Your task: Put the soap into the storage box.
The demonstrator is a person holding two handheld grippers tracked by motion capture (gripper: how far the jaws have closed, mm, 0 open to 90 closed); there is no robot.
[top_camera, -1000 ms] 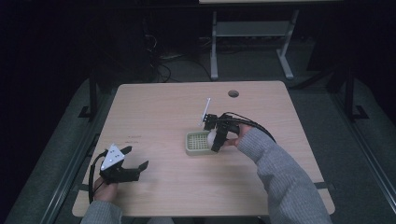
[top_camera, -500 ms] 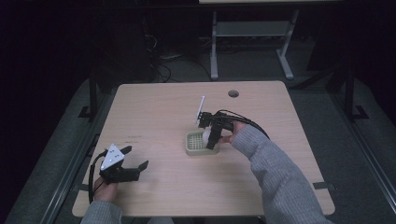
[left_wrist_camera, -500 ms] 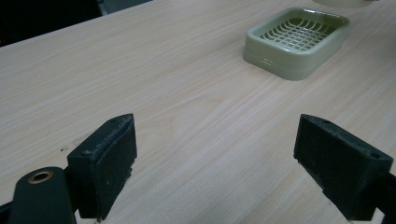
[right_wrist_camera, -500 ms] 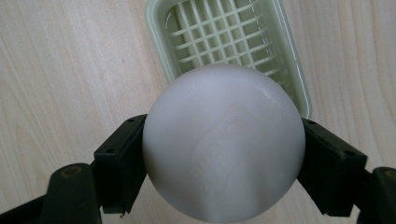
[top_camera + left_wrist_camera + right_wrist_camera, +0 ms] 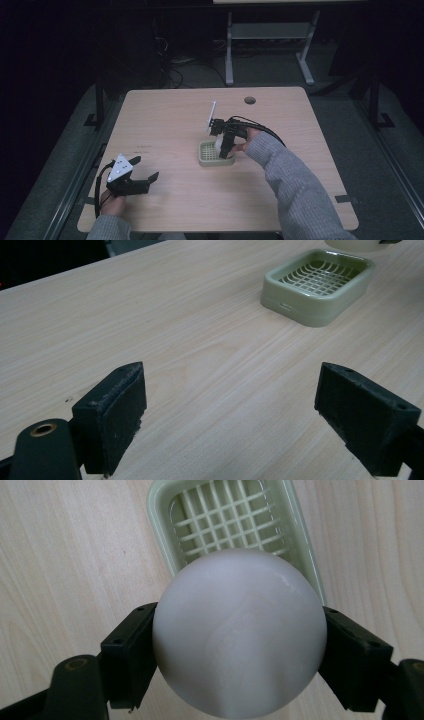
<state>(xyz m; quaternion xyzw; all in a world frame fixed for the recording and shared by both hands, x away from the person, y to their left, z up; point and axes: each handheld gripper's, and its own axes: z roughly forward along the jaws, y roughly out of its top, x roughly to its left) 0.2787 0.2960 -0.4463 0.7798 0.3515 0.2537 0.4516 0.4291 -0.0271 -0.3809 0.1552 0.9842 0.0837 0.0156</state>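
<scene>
The right gripper [image 5: 239, 645] clamps a white soap [image 5: 239, 630] above the green soap dish [image 5: 230, 515]; the left gripper [image 5: 240, 415] gapes wide.

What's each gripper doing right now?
Left gripper: open, holding nothing, low over the table.
Right gripper: closed on the soap, above the dish.

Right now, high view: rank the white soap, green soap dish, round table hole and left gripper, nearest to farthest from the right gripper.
1. white soap: clamped between the jaws of the right gripper.
2. green soap dish: directly under it, on the table.
3. round table hole: beyond it, near the far edge.
4. left gripper: near the table's left front corner.
</scene>
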